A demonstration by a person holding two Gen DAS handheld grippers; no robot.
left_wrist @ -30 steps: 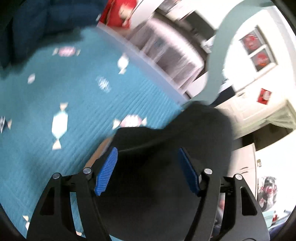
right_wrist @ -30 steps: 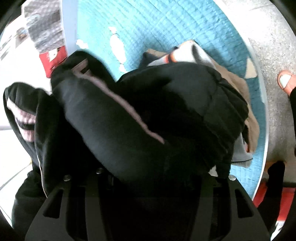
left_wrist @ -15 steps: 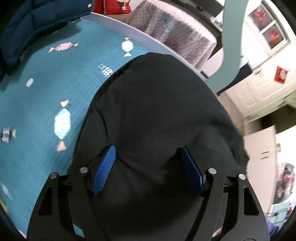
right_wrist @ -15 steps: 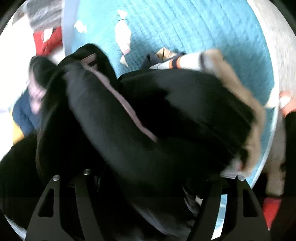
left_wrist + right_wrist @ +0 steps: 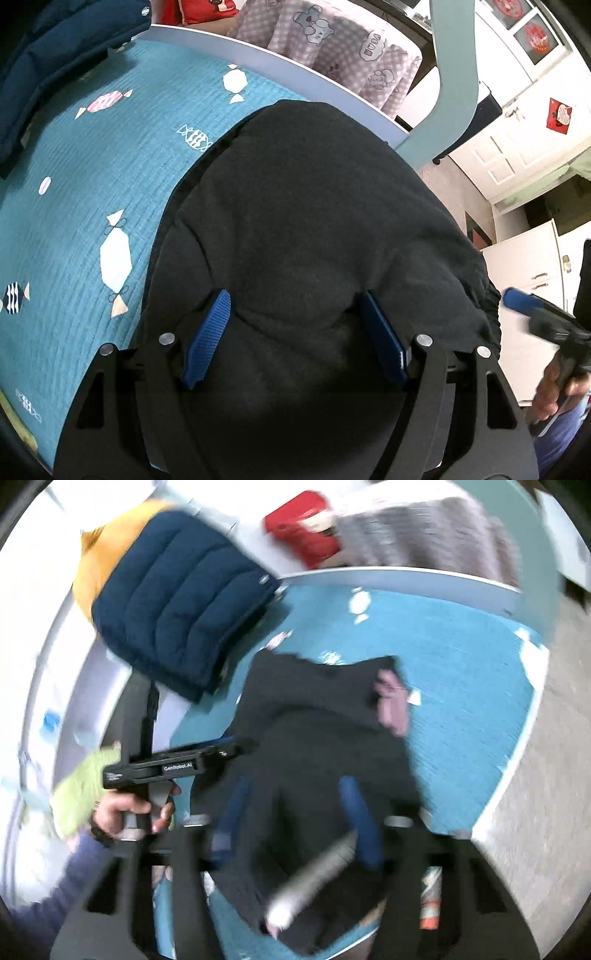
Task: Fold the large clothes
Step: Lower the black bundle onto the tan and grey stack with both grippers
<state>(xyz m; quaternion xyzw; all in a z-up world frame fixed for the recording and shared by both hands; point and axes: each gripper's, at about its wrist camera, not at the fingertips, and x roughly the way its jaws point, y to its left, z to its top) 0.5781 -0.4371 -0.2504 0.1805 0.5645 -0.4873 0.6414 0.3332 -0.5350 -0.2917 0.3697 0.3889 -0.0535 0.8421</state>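
In the left wrist view the left tongs fill the bottom of the frame, their two blue pads spread wide with the black garment bulging up between them; the pads do not visibly pinch the cloth, so the tongs seem to be pressing into it or sliding under it rather than gripping, probably to pin the fabric while a fold is set. At the right edge of that frame the right tongs show as one blurred blue pad held in a hand, apart from the garment. In the right wrist view the right tongs also stand well open, dark cloth and a pale strip lying across the gap, but the blur keeps me from telling whether anything is caught. One black garment, then, lying in the middle of the teal bed cover, which is printed with candy shapes. Beyond it, at the upper left of both views, sits one folded navy quilted jacket, seemingly already set aside, with something mustard yellow under it. Farthest off are a red cushion and a checked blanket past the bed's rim.
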